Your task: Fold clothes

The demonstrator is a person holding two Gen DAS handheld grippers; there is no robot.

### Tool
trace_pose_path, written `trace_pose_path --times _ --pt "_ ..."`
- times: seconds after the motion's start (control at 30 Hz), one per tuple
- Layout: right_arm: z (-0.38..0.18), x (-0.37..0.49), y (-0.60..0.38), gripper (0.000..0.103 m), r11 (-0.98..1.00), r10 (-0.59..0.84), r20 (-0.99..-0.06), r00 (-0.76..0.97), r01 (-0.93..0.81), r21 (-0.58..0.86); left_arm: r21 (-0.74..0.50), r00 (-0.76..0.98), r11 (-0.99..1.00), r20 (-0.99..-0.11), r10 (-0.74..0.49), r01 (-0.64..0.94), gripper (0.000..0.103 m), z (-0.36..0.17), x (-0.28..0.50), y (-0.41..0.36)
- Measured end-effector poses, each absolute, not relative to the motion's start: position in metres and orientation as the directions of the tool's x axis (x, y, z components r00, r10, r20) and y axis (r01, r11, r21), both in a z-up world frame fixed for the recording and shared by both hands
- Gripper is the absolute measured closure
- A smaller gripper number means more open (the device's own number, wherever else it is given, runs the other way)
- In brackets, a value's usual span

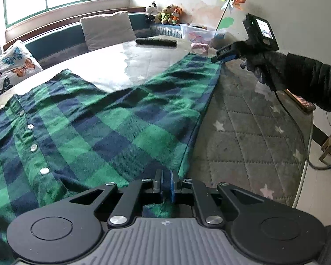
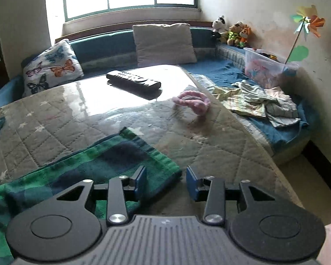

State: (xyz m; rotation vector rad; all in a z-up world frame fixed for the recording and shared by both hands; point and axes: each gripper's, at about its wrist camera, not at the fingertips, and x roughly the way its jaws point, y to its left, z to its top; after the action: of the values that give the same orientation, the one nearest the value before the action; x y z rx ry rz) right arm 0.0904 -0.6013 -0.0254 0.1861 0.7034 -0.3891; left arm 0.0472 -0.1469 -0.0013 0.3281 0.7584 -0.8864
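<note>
Green-and-navy plaid flannel shirt (image 1: 103, 123) lies spread, button placket up with its silver snaps showing, over a grey quilted, star-printed table cover (image 1: 249, 137) under a glossy clear sheet. The left gripper (image 1: 166, 185) sits low at the shirt's near hem, its blue-padded fingers drawn together with the plaid edge pinched between them. From that same view the right gripper (image 1: 218, 57), held in a dark-gloved hand (image 1: 264, 66), hangs at the shirt's far corner; its own camera shows the right gripper (image 2: 166, 182) with fingers spread apart, the left pad over the plaid corner (image 2: 130, 154) and the right pad above bare quilt, gripping nothing. Farther along the table a black remote control (image 2: 133, 80) and a fuzzy pink headband (image 2: 192, 102) rest well apart from the shirt. Beyond the table, a blue-covered bench holds a butterfly-print pillow (image 2: 51, 68), a plain grey cushion (image 2: 164, 43) and a loose heap of pale clothes (image 2: 260, 101).
</note>
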Motion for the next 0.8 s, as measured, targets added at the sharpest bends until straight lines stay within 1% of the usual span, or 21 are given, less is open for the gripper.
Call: trace_pose_path --times 0.03,0.07,0.1,0.13,0.2,0.3,0.4,0.47,0.6,0.67,0.73,0.8 --pt "-0.026 0.091 -0.6 0.072 0.914 -0.287 -0.659 0.695 0.405 0.03 -0.046 0.403 0.61 -0.712 -0.575 0.791 0.094 0.0 0.049 -0.148" --pt "-0.025 0.091 -0.598 0.084 0.915 -0.288 -0.658 0.695 0.403 0.025 -0.047 0.408 0.616 -0.709 -0.575 0.786 0.093 0.002 0.05 -0.149" --pt "-0.025 0.091 -0.598 0.092 0.915 -0.288 -0.657 0.696 0.402 0.025 -0.046 0.415 0.623 -0.707 -0.572 0.781 0.092 0.003 0.052 -0.151" --pt "-0.024 0.091 -0.597 0.093 0.915 -0.287 -0.656 0.698 0.402 0.026 -0.044 0.423 0.631 -0.705 -0.569 0.774 0.091 0.005 0.054 -0.152" --pt "-0.017 0.09 -0.594 0.095 0.915 -0.294 -0.651 0.7 0.402 0.019 -0.039 0.44 0.647 -0.702 -0.561 0.761 0.09 0.007 0.058 -0.155" --pt "-0.004 0.085 -0.591 0.095 0.917 -0.312 -0.618 0.722 0.399 0.003 -0.048 0.447 0.659 -0.697 -0.561 0.751 0.089 0.007 0.064 -0.16" --pt "-0.003 0.085 -0.594 0.095 0.912 -0.324 -0.624 0.711 0.411 -0.005 -0.055 0.436 0.659 -0.709 -0.555 0.75 0.089 -0.001 0.069 -0.167" --pt "-0.01 0.087 -0.596 0.095 0.907 -0.32 -0.645 0.694 0.42 0.001 -0.067 0.423 0.657 -0.716 -0.555 0.751 0.089 -0.008 0.071 -0.17" --pt "0.003 0.081 -0.593 0.095 0.908 -0.309 -0.625 0.717 0.418 0.032 -0.085 0.42 0.66 -0.71 -0.566 0.747 0.082 -0.009 0.068 -0.168" --pt "0.023 0.077 -0.586 0.095 0.916 -0.291 -0.598 0.747 0.398 0.051 -0.079 0.43 0.66 -0.699 -0.571 0.747 0.081 -0.005 0.065 -0.164" --pt "0.044 0.074 -0.58 0.095 0.924 -0.272 -0.57 0.776 0.375 0.07 -0.075 0.452 0.669 -0.68 -0.577 0.739 0.077 0.002 0.062 -0.157" --pt "0.067 0.07 -0.566 0.095 0.939 -0.238 -0.535 0.811 0.333 0.087 -0.074 0.482 0.688 -0.66 -0.576 0.722 0.068 0.009 0.06 -0.146"
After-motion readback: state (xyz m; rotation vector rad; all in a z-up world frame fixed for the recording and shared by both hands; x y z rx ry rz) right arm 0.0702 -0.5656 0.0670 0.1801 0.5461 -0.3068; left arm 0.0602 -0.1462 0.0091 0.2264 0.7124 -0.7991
